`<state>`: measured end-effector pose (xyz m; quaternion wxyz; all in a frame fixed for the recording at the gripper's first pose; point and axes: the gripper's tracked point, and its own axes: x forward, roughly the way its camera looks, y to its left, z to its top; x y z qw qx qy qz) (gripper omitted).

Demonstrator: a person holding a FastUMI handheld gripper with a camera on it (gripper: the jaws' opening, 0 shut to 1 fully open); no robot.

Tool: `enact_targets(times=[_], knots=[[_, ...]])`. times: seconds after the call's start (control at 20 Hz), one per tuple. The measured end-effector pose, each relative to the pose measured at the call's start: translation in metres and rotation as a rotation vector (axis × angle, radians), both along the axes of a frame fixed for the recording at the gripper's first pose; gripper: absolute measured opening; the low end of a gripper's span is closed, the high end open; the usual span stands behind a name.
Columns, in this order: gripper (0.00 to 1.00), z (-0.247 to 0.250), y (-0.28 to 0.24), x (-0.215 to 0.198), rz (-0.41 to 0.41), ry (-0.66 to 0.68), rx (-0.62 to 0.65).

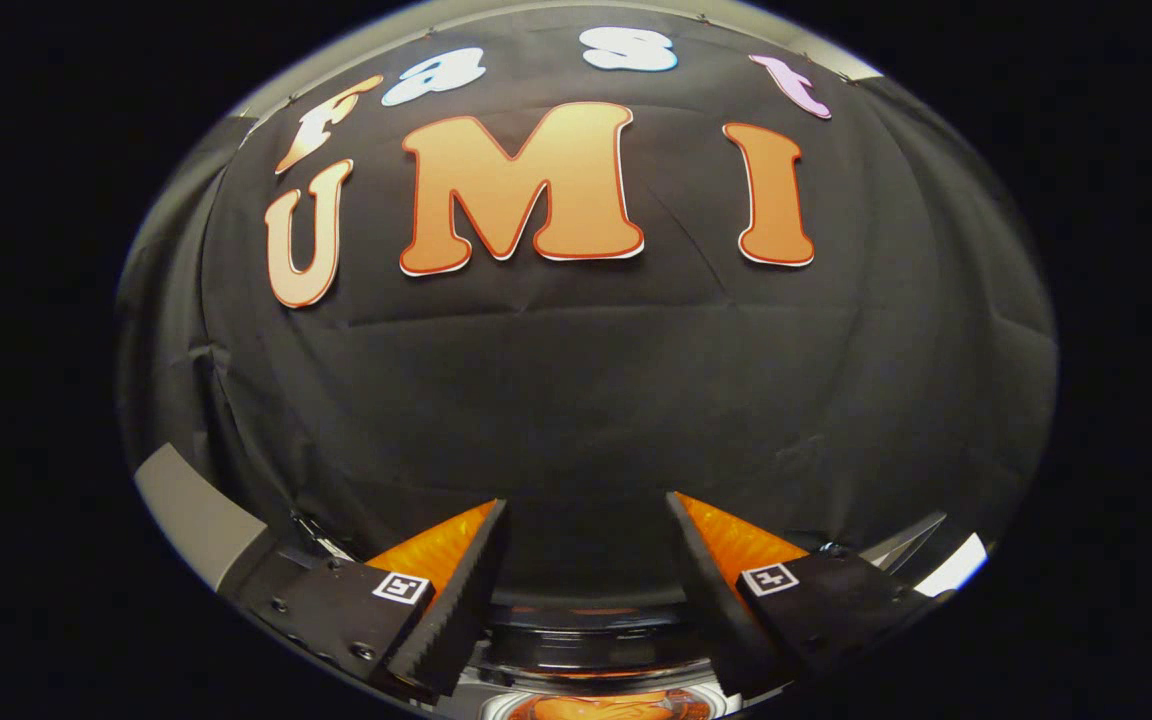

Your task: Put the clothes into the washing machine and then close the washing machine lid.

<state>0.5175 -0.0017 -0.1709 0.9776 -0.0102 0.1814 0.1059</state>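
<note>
Fingers: gripper (586,525) spread, pinching nothing.
Below, near: round dark-rimmed washing machine opening (591,640), orange cloth (601,708) inside.
Risk: I judge blind descent could clip the rim.

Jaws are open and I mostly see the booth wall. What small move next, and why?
Probably tilt the gripper down. Its jaws stand open and empty, aimed at the black cloth wall, while the washing machine's rim sits low between them, something orange inside.
</note>
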Motion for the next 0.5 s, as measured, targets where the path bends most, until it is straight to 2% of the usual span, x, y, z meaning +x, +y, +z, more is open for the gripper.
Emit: enact_targets(times=[0.5], knots=[[0.98,-0.0017,0.0002,0.0010,0.002,-0.027,0.014]])
